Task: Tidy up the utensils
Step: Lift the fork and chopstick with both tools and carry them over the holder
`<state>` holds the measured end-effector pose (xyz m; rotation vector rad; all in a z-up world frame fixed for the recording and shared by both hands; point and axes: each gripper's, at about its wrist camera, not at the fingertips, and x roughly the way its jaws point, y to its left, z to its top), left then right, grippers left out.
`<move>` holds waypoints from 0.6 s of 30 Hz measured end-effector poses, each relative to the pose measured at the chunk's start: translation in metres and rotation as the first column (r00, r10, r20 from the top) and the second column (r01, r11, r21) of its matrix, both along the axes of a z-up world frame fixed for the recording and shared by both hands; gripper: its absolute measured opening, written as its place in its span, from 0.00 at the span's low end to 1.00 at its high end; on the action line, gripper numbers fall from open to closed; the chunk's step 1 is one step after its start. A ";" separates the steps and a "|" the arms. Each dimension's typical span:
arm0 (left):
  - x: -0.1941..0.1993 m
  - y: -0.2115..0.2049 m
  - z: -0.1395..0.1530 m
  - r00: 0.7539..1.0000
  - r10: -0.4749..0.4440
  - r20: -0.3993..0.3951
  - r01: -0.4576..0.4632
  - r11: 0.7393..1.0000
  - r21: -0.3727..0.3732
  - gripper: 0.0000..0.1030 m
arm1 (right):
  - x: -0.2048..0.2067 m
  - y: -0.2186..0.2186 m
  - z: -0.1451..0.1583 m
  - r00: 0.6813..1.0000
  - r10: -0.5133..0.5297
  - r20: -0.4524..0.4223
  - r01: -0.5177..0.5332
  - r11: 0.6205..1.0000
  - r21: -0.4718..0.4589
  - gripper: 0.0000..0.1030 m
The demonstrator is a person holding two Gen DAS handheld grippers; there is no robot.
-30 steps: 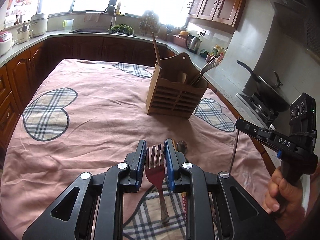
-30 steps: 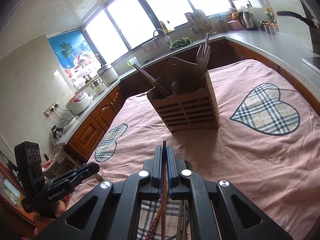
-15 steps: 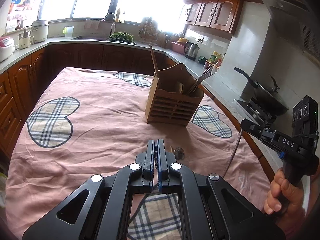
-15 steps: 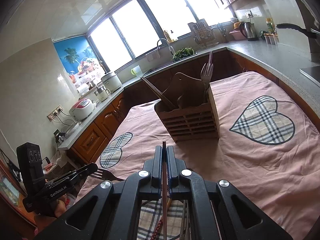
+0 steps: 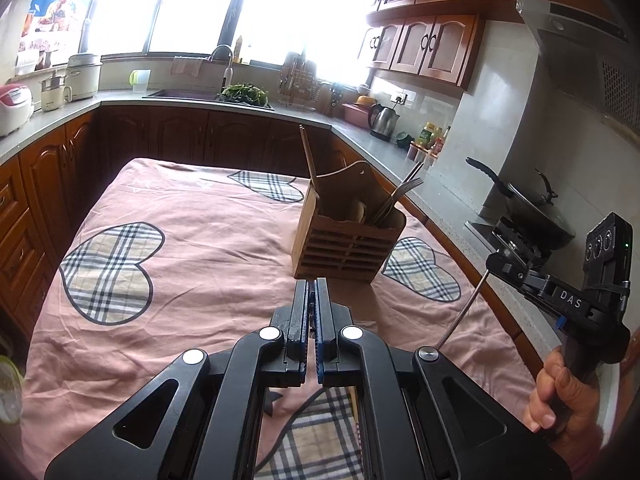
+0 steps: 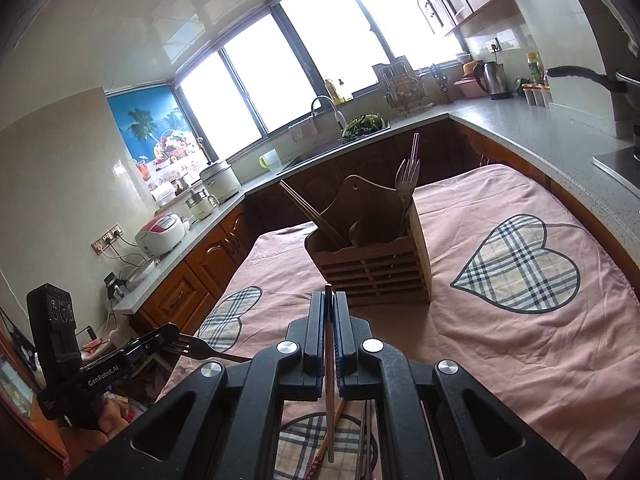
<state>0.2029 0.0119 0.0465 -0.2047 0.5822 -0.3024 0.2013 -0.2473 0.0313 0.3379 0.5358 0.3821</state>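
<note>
A wooden utensil holder (image 5: pixel 344 248) (image 6: pixel 376 268) stands on the pink tablecloth (image 5: pixel 200 280) with chopsticks, a spoon and forks in it. My left gripper (image 5: pixel 311 286) (image 6: pixel 176 334) is shut on a metal fork (image 6: pixel 208 354). In the right wrist view the fork's tines sit by the fingertips and its handle runs right, above the cloth. My right gripper (image 6: pixel 328 298) (image 5: pixel 494 264) is shut on one thin chopstick (image 6: pixel 328 344) (image 5: pixel 460 312), which hangs down from the jaws. Both grippers hover short of the holder, the right one beside the table's right edge.
More chopsticks (image 6: pixel 320 456) and metal utensils (image 6: pixel 366 440) lie on the plaid heart patch under my right gripper. A counter with sink (image 5: pixel 188 94), kettle (image 5: pixel 382 120) and a wok on the stove (image 5: pixel 532 216) rings the table. A hand (image 5: pixel 560 396) holds the right gripper.
The left jaws closed on the fork, which left the cloth. Both grippers rose, so the holder sits lower in each view. The right gripper kept its chopstick.
</note>
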 end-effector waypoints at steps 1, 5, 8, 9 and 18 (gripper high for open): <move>0.001 0.000 0.002 1.000 0.001 0.005 -0.001 1.000 -0.001 0.02 | 0.000 -0.001 0.002 1.000 -0.005 0.008 0.005 1.000 0.000 0.04; 0.007 0.002 0.013 1.000 0.005 0.028 -0.005 1.000 -0.004 0.02 | 0.001 -0.005 0.012 0.999 -0.028 0.047 0.028 1.000 -0.005 0.04; 0.013 0.002 0.020 0.999 0.008 0.044 -0.008 1.000 -0.002 0.02 | 0.004 -0.008 0.021 0.997 -0.041 0.072 0.041 0.999 -0.006 0.04; 0.015 0.002 0.022 0.999 0.011 0.048 -0.010 1.000 -0.002 0.02 | 0.006 -0.009 0.023 0.996 -0.045 0.080 0.045 0.999 -0.006 0.04; 0.042 0.005 0.041 0.996 0.035 0.078 -0.035 0.999 0.003 0.02 | 0.024 -0.023 0.048 0.983 -0.100 0.154 0.100 0.995 0.012 0.04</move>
